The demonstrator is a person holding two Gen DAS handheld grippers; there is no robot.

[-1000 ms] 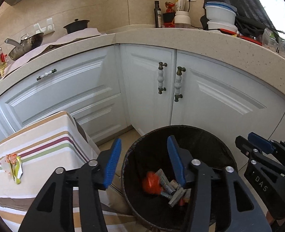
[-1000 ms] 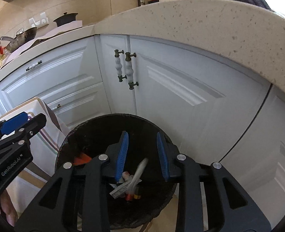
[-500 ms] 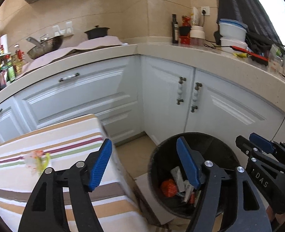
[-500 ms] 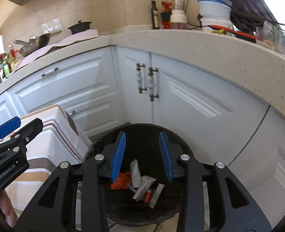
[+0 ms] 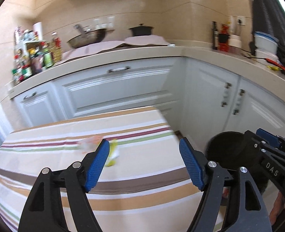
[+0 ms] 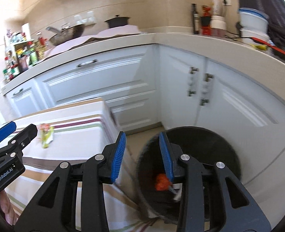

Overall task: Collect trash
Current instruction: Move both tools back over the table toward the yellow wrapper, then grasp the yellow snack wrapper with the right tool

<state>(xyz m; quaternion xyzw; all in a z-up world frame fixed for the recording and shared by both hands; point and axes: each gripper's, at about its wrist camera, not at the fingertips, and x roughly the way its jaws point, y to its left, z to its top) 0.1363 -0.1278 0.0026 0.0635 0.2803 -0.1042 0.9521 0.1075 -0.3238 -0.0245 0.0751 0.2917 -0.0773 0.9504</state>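
A crumpled yellow and orange wrapper (image 5: pixel 111 152) lies on the striped tablecloth (image 5: pixel 142 166); it also shows in the right wrist view (image 6: pixel 45 135). My left gripper (image 5: pixel 144 164) is open and empty above the table, with the wrapper just beyond its left finger. A black trash bin (image 6: pixel 216 147) stands on the floor right of the table, with orange trash (image 6: pixel 161 181) and other scraps inside. My right gripper (image 6: pixel 142 154) is open and empty over the bin's left rim. The bin (image 5: pixel 225 147) is partly hidden behind the right gripper in the left wrist view.
White corner cabinets (image 6: pixel 181 89) run behind the table and bin under a beige countertop (image 5: pixel 123 56). On it are a wok (image 5: pixel 88 36), a black pot (image 5: pixel 140 30), bottles (image 5: pixel 36 58) and stacked bowls (image 5: pixel 266 44).
Both grippers have lifted and swung left, away from the bin toward the table. The wrapper now sits near my left gripper's fingers. Both stay open and empty.
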